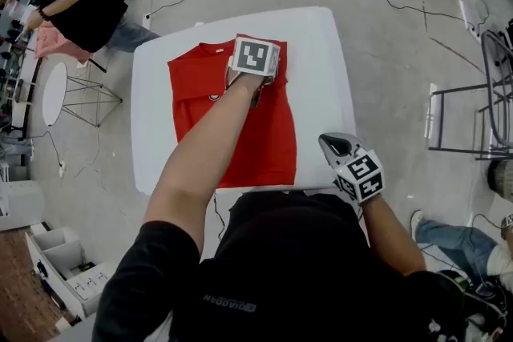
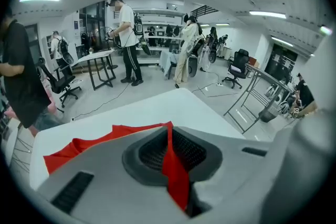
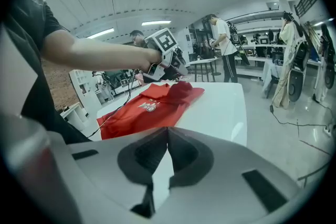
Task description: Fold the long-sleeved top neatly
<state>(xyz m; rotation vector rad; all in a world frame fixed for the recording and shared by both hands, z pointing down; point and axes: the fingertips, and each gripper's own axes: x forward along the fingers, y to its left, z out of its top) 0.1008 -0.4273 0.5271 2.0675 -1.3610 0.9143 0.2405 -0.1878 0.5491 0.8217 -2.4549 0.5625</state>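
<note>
A red long-sleeved top (image 1: 260,136) lies spread on the white table (image 1: 321,60), collar toward the far edge. My left gripper (image 1: 256,60) reaches over its far right part, near the shoulder. In the left gripper view this gripper (image 2: 169,136) is shut on a fold of the red cloth (image 2: 173,170), which runs down between the jaws. The right gripper view shows the bunched cloth (image 3: 181,87) under the left gripper (image 3: 169,66). My right gripper (image 1: 335,145) hangs over the table's near right edge. It (image 3: 168,136) is shut with nothing in it, clear of the top (image 3: 149,113).
A person in black (image 1: 76,0) stands beyond the table's far left corner beside a small round table (image 1: 53,92). Cables (image 1: 401,8) cross the floor, a metal frame (image 1: 465,120) stands to the right, and white drawers (image 1: 68,272) sit at the lower left. Other people stand farther back (image 2: 126,42).
</note>
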